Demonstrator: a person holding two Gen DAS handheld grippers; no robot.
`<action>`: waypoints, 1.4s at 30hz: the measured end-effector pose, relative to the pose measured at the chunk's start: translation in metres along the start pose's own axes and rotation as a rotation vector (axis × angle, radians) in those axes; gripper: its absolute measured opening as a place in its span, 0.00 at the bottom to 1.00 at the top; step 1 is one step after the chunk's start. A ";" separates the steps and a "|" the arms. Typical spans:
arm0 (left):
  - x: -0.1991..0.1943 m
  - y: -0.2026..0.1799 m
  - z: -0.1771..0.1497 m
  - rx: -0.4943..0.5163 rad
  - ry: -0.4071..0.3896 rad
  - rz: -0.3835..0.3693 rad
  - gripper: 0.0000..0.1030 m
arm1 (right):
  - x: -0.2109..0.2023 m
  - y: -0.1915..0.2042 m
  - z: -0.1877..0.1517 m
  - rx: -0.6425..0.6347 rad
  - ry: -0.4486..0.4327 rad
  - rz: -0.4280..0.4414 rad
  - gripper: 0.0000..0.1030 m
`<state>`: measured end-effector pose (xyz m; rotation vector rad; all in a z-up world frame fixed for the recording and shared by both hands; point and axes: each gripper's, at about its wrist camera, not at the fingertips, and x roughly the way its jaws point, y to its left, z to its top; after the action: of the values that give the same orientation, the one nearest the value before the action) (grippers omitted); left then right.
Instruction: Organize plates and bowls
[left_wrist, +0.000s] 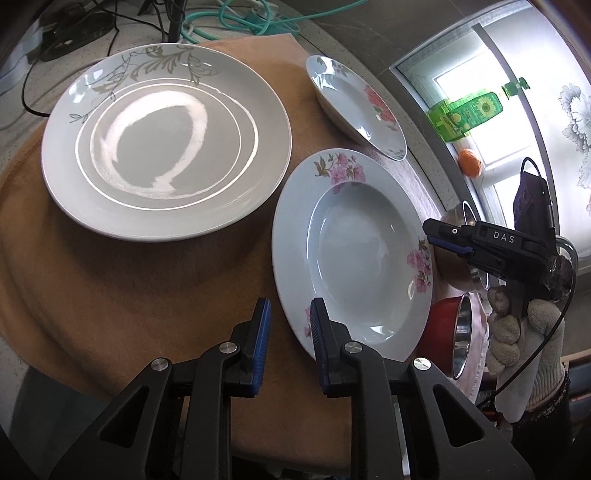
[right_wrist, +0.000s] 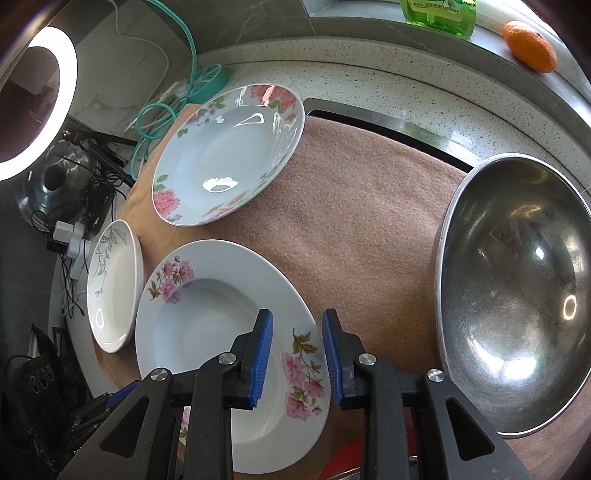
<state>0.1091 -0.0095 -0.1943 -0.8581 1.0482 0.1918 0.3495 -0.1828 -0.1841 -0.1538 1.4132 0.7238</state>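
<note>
Crockery on a brown cloth (left_wrist: 110, 295) over a speckled worktop (right_wrist: 369, 74), listed left to right.

Item: grey plate (left_wrist: 166, 144) with a leaf pattern, largest of the set, at the cloth's left side, nothing on it.

Item: deep plate with pink flowers (left_wrist: 351, 251), middle of the cloth toward the near edge, just beside the grey plate; whether the rims touch cannot be told.

Item: second flowered plate (left_wrist: 356, 107), smaller in view, toward the far edge, tilted with one rim raised, apart from the others.

Item: steel bowl (right_wrist: 513, 295), large, at the cloth's right side, lying tipped with its mouth toward the camera. A red bowl (left_wrist: 443, 328) with a steel lining sits near it, at the near right corner.

Item: left claw (left_wrist: 290, 332), spread, holding nothing, its right finger over the near rim of the pink-flowered plate.

Item: right claw (right_wrist: 297, 354), spread, holding nothing, its fingers standing either side of that same plate's right rim. A gloved hand (left_wrist: 524, 343) carries it.

Off the cloth: green bottle (right_wrist: 439, 14) and orange (right_wrist: 530, 46) on the window ledge, cables at the far left.

Step in hand, by judgement: sorting has barely begun; all pieces lie separate. The pink-flowered plate looks to be the first pick. Next move calls for closing on its thin rim and lifting level, since glazed china may slip from a shallow pinch.
</note>
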 end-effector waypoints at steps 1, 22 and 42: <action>0.001 0.001 0.000 -0.003 0.002 -0.002 0.19 | 0.000 -0.001 0.000 0.001 0.002 0.002 0.24; 0.007 0.005 0.004 -0.007 0.020 -0.021 0.13 | 0.014 0.007 0.002 -0.041 0.030 -0.042 0.24; 0.002 0.007 0.001 -0.004 0.028 -0.015 0.13 | 0.014 0.014 -0.002 -0.044 0.062 -0.066 0.24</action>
<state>0.1072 -0.0049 -0.1991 -0.8747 1.0675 0.1694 0.3402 -0.1684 -0.1928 -0.2582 1.4446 0.7008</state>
